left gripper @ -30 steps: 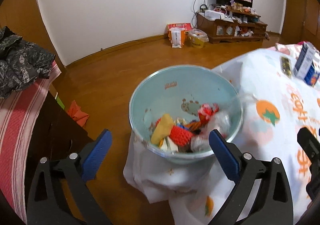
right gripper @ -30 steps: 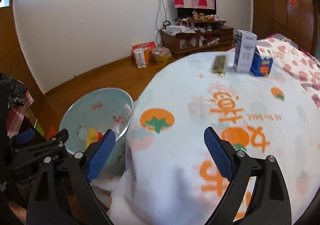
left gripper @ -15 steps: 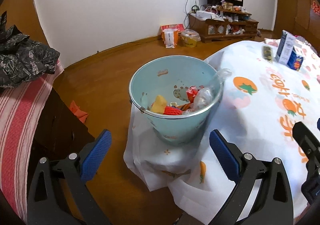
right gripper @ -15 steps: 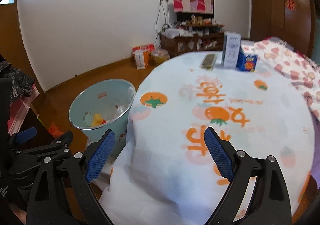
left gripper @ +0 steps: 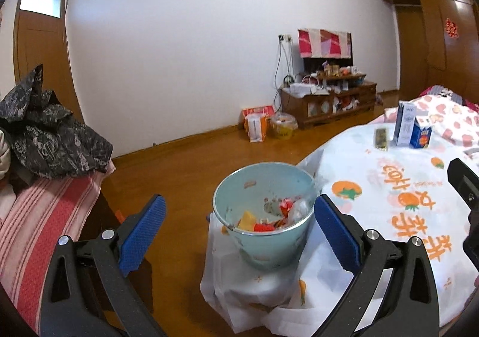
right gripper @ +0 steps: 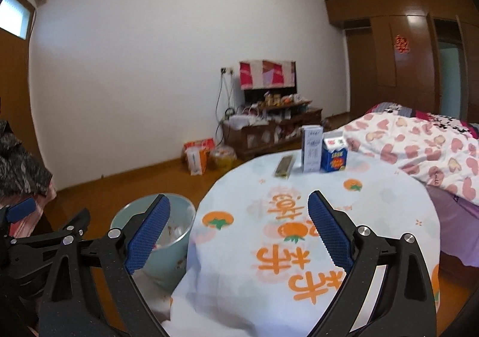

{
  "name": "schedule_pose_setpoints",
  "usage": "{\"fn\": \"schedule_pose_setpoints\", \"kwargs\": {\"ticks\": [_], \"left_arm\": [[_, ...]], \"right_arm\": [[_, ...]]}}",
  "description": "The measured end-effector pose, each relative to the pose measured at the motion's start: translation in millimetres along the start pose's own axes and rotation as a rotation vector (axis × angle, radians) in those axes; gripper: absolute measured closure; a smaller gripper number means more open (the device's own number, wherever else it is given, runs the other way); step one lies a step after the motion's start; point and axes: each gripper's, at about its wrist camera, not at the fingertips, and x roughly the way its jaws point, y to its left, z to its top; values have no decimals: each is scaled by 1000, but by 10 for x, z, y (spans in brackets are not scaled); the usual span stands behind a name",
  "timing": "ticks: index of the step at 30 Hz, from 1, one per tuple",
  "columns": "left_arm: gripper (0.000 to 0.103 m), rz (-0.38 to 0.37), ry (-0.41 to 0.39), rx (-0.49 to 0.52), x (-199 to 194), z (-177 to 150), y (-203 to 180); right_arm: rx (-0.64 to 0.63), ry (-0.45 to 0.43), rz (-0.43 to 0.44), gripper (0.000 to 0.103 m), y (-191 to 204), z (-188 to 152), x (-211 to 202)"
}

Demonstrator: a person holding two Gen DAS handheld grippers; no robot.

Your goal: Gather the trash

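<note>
A pale blue bucket (left gripper: 263, 187) stands on the wooden floor beside the table, holding coloured wrappers (left gripper: 263, 221) and crumpled clear plastic. My left gripper (left gripper: 238, 229) hangs open above and in front of it, holding nothing. In the right wrist view the same bucket (right gripper: 176, 235) shows at lower left, partly hidden by a finger. My right gripper (right gripper: 239, 232) is open and empty over the round table's fruit-print cloth (right gripper: 374, 205). At the table's far edge sit a flat dark packet (right gripper: 285, 166), a tall white carton (right gripper: 312, 148) and a small blue carton (right gripper: 333, 155).
A bed with a heart-print quilt (right gripper: 419, 142) lies right of the table. A striped seat with dark clothing (left gripper: 51, 133) is at left. Bags (left gripper: 257, 124) and a cluttered low cabinet (left gripper: 329, 97) line the far wall. Bare wooden floor (left gripper: 185, 169) stretches between.
Both grippers have pulled back and up from the bucket and table, so both look smaller and more of the room shows. Both stay open and empty.
</note>
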Motion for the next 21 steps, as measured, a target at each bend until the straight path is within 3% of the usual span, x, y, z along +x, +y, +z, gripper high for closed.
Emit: {"fn": "schedule_pose_setpoints", "kwargs": {"ticks": [8, 21], "left_arm": [[6, -16, -47, 8, -110, 50, 13], [6, -34, -41, 27, -133, 33, -45]], "right_arm": [[21, -25, -15, 11, -11, -9, -67], [43, 6, -14, 10, -46, -36, -16]]}}
